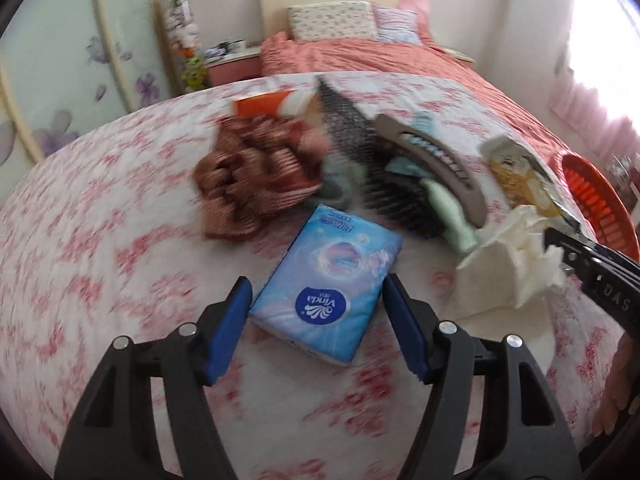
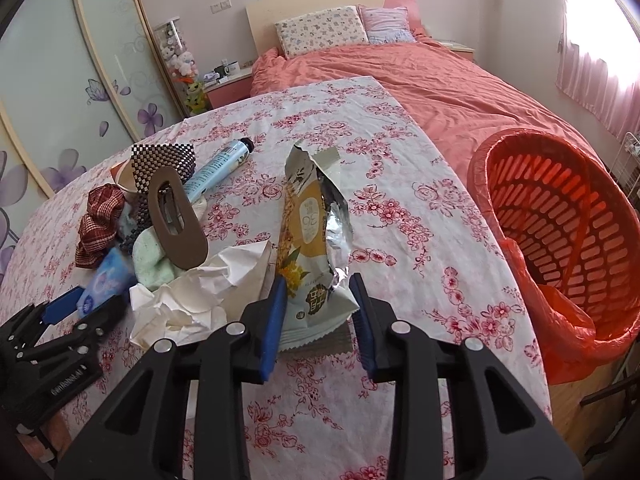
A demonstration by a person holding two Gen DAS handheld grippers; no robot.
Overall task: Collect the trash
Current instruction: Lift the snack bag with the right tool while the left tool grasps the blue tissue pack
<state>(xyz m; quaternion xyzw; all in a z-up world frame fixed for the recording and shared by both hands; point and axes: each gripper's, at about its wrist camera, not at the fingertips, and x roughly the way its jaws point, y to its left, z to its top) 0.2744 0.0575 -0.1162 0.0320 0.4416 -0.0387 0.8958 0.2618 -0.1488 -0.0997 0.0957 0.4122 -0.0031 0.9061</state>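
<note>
A: Where is the trash on the worktop (image 2: 400,208)?

B: The torn snack wrapper (image 2: 316,236), yellow and silver with its top ripped open, lies on the flowered cloth with its lower end between the blue pads of the right gripper (image 2: 320,316). The jaws stand close on either side of that end and seem to pinch it, though the right pad's contact is hard to make out. Just to the left of the wrapper sits a heap of crumpled white tissue (image 2: 192,296), touching it.

A: And the bin?

B: The orange slatted wastebasket (image 2: 568,240), lined with an orange plastic bag, stands at the right edge of the worktop, beside the bed (image 2: 420,80) with the salmon cover.

A: What about the other hand?

B: The left gripper (image 1: 316,316) has its jaws open, one on each side of the near end of a blue Vinda tissue pack (image 1: 328,280). The pads stand just beside the pack without pressing on it. The left wrist view is blurred by motion.

A: Anything else lying about?

B: A pile on the left of the worktop: a brown striped scrunchie (image 2: 100,228), a brown oval hair clip (image 2: 176,220) resting tilted on a pale green cloth (image 2: 152,260), a black-and-white checked beaded pouch (image 2: 164,164), and a light blue tube (image 2: 220,168) with a black cap lying behind them.
</note>
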